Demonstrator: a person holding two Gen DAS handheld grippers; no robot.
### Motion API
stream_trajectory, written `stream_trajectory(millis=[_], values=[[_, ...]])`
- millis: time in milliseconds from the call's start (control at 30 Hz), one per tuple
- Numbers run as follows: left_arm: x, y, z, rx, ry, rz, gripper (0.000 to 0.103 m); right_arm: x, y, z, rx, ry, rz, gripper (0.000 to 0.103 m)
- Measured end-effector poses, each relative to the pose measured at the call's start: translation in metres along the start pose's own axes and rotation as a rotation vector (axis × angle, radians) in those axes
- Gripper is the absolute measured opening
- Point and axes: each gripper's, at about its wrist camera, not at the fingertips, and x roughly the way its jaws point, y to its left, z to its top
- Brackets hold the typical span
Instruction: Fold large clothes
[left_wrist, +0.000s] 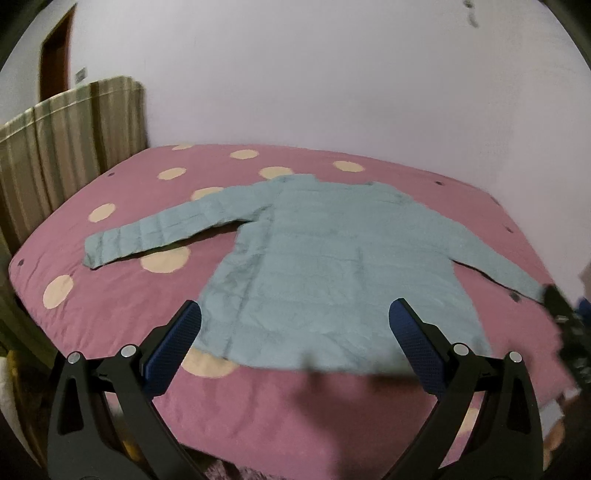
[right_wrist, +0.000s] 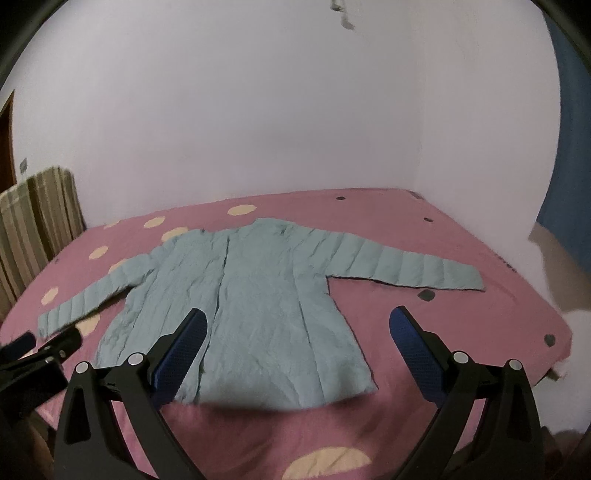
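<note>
A light blue quilted jacket (left_wrist: 314, 258) lies flat on the pink bed (left_wrist: 110, 306), both sleeves spread out, hem toward me. In the right wrist view the same jacket (right_wrist: 258, 295) fills the middle of the bed (right_wrist: 461, 332). My left gripper (left_wrist: 295, 314) hovers open above the hem, nothing between its blue pads. The right gripper (right_wrist: 295, 321) also stands open above the hem's right part and holds nothing. At the far right edge of the left wrist view the right gripper (left_wrist: 565, 314) shows as a dark blur by the right cuff. The left gripper (right_wrist: 40, 347) appears at lower left, near the left cuff.
The pink cover has cream dots and small dark buttons. A striped beige headboard (left_wrist: 70, 147) stands at the left end of the bed. A pale wall (left_wrist: 332, 74) runs behind. Beige and white bedding (right_wrist: 554, 273) lies by the right edge.
</note>
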Motion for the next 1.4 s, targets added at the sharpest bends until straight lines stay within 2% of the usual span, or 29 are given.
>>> stream_trajectory(millis=[100, 233, 467, 633, 700, 767, 833, 1067, 1167, 1400], values=[[0.03, 0.021, 0.011, -0.058, 0.004, 0.072, 0.101, 0.026, -0.019, 0.005, 0.07, 0.011, -0.003, 0.098], [0.076, 0.056, 0.021, -0.132, 0.005, 0.224, 0.101, 0.063, -0.046, 0.008, 0.161, 0.02, -0.043, 0.098], [0.162, 0.13, 0.03, -0.262, 0.117, 0.391, 0.101, 0.151, -0.105, 0.021, 0.239, 0.135, -0.119, 0.098], [0.192, 0.174, 0.023, -0.351, 0.169, 0.505, 0.101, 0.195, -0.166, 0.024, 0.416, 0.163, -0.136, 0.097], [0.2, 0.192, 0.017, -0.392, 0.172, 0.563, 0.101, 0.211, -0.195, 0.022, 0.485, 0.176, -0.161, 0.091], [0.207, 0.204, 0.012, -0.42, 0.19, 0.617, 0.101, 0.223, -0.217, 0.018, 0.539, 0.192, -0.176, 0.059], [0.211, 0.212, 0.006, -0.447, 0.212, 0.646, 0.101, 0.233, -0.236, 0.011, 0.604, 0.225, -0.192, 0.057], [0.225, 0.223, -0.003, -0.473, 0.264, 0.709, 0.101, 0.248, -0.3, -0.026, 0.892, 0.226, -0.146, 0.057], [0.229, 0.225, -0.007, -0.484, 0.279, 0.724, 0.101, 0.254, -0.316, -0.034, 0.955, 0.205, -0.133, 0.057], [0.231, 0.224, -0.009, -0.486, 0.286, 0.737, 0.101, 0.263, -0.333, -0.035, 1.012, 0.114, -0.153, 0.057]])
